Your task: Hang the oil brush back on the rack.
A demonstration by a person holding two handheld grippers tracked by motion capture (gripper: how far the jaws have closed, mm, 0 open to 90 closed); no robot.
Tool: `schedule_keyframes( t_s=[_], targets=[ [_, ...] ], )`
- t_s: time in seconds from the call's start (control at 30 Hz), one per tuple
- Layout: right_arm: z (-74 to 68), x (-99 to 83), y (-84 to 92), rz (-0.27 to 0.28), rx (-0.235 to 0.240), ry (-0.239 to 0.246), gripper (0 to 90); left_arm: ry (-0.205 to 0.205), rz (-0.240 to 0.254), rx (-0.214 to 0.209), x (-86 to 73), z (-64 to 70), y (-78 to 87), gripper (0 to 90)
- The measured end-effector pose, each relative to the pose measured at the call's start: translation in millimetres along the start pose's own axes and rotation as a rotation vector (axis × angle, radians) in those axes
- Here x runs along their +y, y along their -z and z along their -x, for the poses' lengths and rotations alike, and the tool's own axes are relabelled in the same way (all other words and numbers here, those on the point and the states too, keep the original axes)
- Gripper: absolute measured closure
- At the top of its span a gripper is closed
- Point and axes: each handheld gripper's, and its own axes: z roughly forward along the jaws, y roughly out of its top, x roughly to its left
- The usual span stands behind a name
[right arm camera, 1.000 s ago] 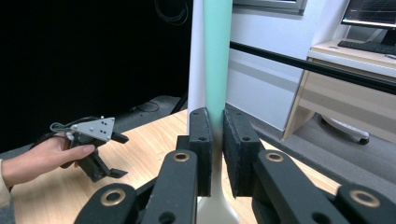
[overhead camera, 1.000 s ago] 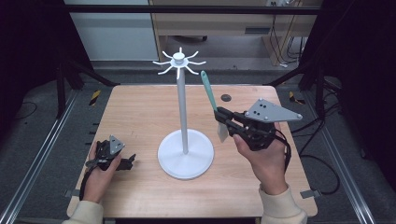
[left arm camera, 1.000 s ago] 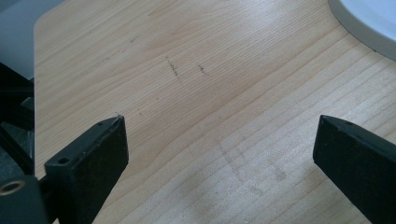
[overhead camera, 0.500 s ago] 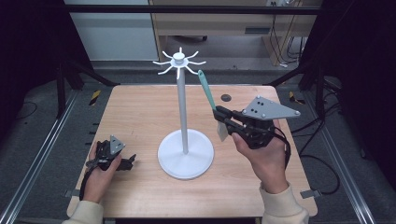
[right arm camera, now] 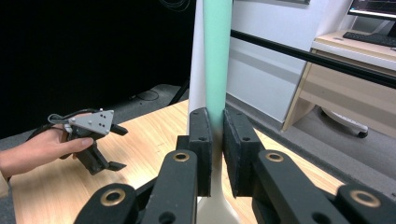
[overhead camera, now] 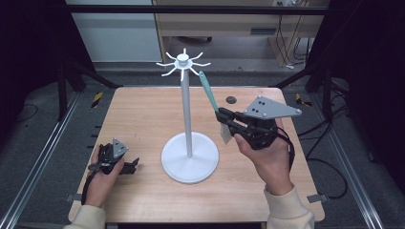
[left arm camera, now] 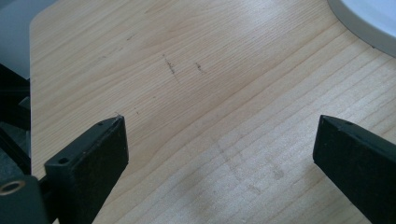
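Note:
A white stand (overhead camera: 186,114) with a round base (overhead camera: 190,157) and a ring of hooks (overhead camera: 182,61) at its top rises from the middle of the wooden table (overhead camera: 143,109). My right gripper (overhead camera: 222,114) hovers right of the pole, shut on a spatula. The spatula's teal handle (overhead camera: 208,90) points up toward the hooks and its white blade (overhead camera: 225,132) hangs below the jaws. In the right gripper view the pads (right arm camera: 201,140) pinch the teal handle (right arm camera: 217,56), with the pole (right arm camera: 196,70) just behind. My left gripper (overhead camera: 131,165) rests on the table at the front left, open and empty (left arm camera: 219,154).
A small dark round object (overhead camera: 231,99) lies on the table behind the right gripper. The base's rim (left arm camera: 369,18) shows at the top right of the left gripper view. Black frame bars and rails run along both sides of the table.

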Motion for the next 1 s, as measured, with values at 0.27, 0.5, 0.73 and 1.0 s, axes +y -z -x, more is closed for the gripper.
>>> schedule_keyframes(
  t_s=[0.27, 0.5, 0.73, 1.0],
  targets=[
    [-0.3, 1.2, -8.5, -0.009, 0.004, -0.003, 82.1, -0.001, -0.002, -0.001, -0.1, 0.1, -0.2, 2.9],
    [0.5, 1.3, -12.4, -0.008, 0.008, -0.008, 82.1, -0.01, -0.009, -0.006, 0.2, 1.3, -1.0, 2.9],
    [0.6, 1.7, -17.4, -0.011, 0.012, -0.012, 82.1, -0.003, -0.005, -0.003, 0.0, 1.0, -0.7, 2.9],
    [0.1, 0.6, -21.4, -0.014, 0.007, -0.011, 82.1, 0.0, -0.005, -0.005, -0.2, 0.9, -0.8, 2.9]
  ],
)
